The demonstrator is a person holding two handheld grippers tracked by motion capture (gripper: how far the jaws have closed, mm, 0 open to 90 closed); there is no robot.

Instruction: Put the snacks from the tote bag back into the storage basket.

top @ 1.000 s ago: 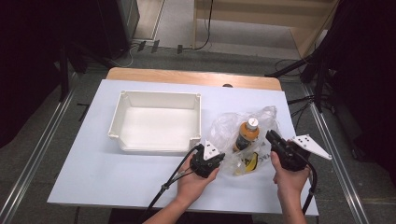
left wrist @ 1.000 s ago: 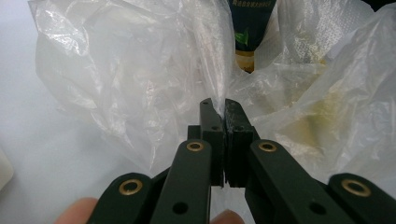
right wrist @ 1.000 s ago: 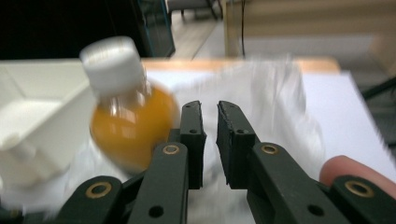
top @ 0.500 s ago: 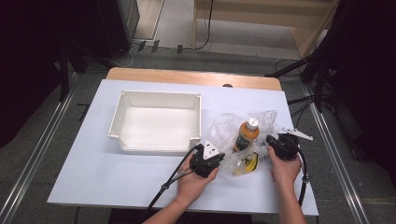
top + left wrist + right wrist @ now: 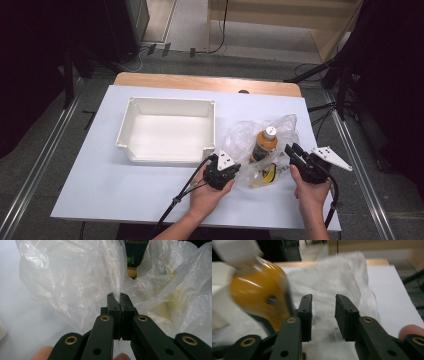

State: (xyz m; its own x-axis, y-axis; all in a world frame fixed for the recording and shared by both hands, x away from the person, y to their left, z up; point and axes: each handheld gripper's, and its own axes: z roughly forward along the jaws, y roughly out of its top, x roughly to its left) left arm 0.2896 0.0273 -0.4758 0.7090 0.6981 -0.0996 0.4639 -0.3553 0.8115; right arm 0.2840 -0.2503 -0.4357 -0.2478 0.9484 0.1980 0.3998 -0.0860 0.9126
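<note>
High view: your left gripper [image 5: 226, 167] is clamped on a fold of the clear plastic bag [image 5: 240, 140], which lies crumpled on the worktop [image 5: 90, 170] just right of the white tray [image 5: 167, 131]. Your right gripper [image 5: 296, 155] sits at the bag's right edge with its jaws parted; they have just been opening, and no film is pinched between them, though film lies behind the gap.

The bottle [image 5: 263, 143] is inside the bag, upright or slightly tilted, and something yellow [image 5: 269, 174] lies near the bag's front edge. The tray is empty. So I judge the job barely begun: one side of the bag is held, the other is not yet gripped, and nothing is out.

The bag is thin, wrinkled, glossy film that gathers into soft ridges. The bottle has a white cap, amber contents and a dark label. The tray is rigid, matt, rectangular, with upright walls. The worktop is smooth and pale.
</note>
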